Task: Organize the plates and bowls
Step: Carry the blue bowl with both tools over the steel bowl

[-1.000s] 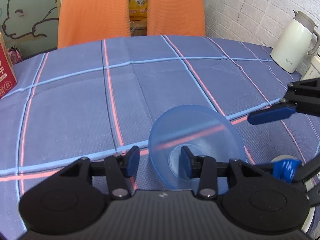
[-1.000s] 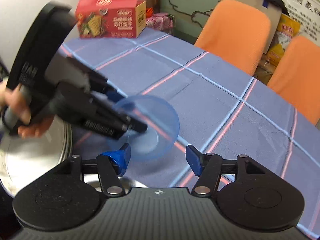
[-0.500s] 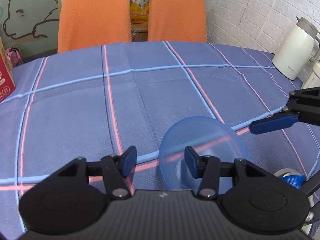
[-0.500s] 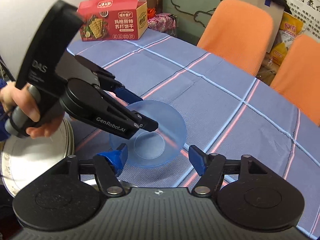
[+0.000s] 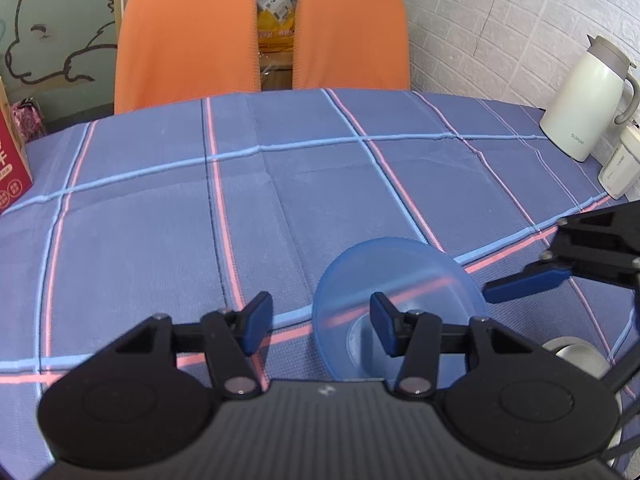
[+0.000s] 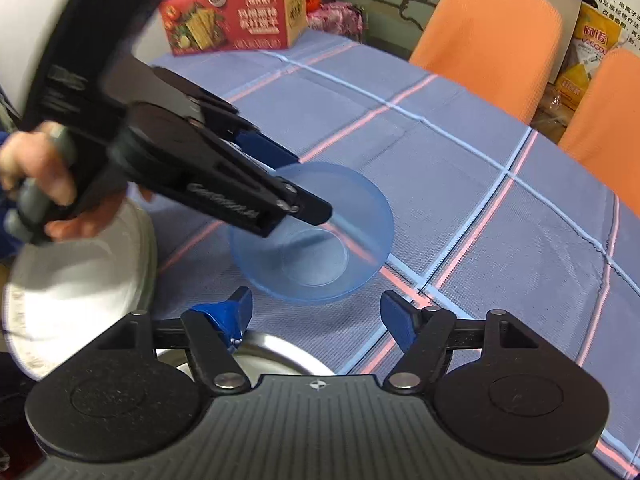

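Note:
A translucent blue bowl (image 5: 404, 280) (image 6: 320, 240) sits upright on the blue checked tablecloth (image 5: 160, 240). My left gripper (image 5: 320, 322) (image 6: 310, 184) is open astride the bowl's near rim, with one finger inside the bowl and the other outside. It grips nothing. My right gripper (image 6: 316, 314) is open just short of the bowl, above the rim of a metal bowl (image 6: 280, 350) (image 5: 576, 354). A stack of white plates (image 6: 80, 280) lies at the left table edge. In the left wrist view a blue finger (image 5: 524, 282) of the right gripper reaches in from the right.
A red cracker box (image 6: 236, 20) stands at the far left corner. Two orange chairs (image 5: 188, 36) are behind the table. A white jug (image 5: 584, 100) and a small white appliance (image 5: 620, 168) stand by the brick wall. A hand (image 6: 44, 184) holds the left gripper.
The blue bowl went from tilted at the left gripper's fingers to flat on the cloth. The left jaws spread slightly wider and the left gripper drew back a little.

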Demonstrator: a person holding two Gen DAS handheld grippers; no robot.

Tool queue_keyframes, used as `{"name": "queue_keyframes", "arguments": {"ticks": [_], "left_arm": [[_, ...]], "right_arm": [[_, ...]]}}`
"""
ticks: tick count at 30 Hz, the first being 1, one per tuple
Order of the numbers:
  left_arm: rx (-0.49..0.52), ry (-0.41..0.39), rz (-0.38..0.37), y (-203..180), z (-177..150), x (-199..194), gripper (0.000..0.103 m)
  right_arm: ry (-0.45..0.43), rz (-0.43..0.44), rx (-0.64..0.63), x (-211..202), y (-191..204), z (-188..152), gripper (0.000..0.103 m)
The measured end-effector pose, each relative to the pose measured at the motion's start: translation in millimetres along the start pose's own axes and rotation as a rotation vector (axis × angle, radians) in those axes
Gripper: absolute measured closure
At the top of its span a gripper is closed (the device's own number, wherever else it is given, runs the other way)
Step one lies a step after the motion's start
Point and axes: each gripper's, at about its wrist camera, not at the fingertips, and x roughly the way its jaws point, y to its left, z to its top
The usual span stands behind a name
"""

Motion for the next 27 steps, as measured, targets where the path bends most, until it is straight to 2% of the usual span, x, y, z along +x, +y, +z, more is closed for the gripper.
{"name": "queue_keyframes", "arguments": {"ticks": [3,9,16,22,27], "left_arm": [[0.001,0.002,-0.002,-1.1,1.2,4.2,0.052],[0.027,0.012,0.002,-7.9,0.4,15.6,0.052],[0.058,0.019,0.025,-12.6,0.2,18.9,0.051],[0.065,0.019,0.031,-14.6,-0.3,19.0,0.050],[0.041,0.009,0.036,-12.1,1.4,20.5,0.051]], "right_arm": [[-0.003,-0.001,0.012,12.0,-1.7,2.7,0.046],[-0.026,-0.072,-0.027,31.6,-2.7,4.0,0.045],[-0.055,-0.025,-0.003,37.5,-12.2,8.4,0.041],[-0.025,-0.036,0.009,41.4,-11.8,15.3,0.034],[-0.050,-0.037,0.004,44.4,-10.0,15.7,0.037]]}}
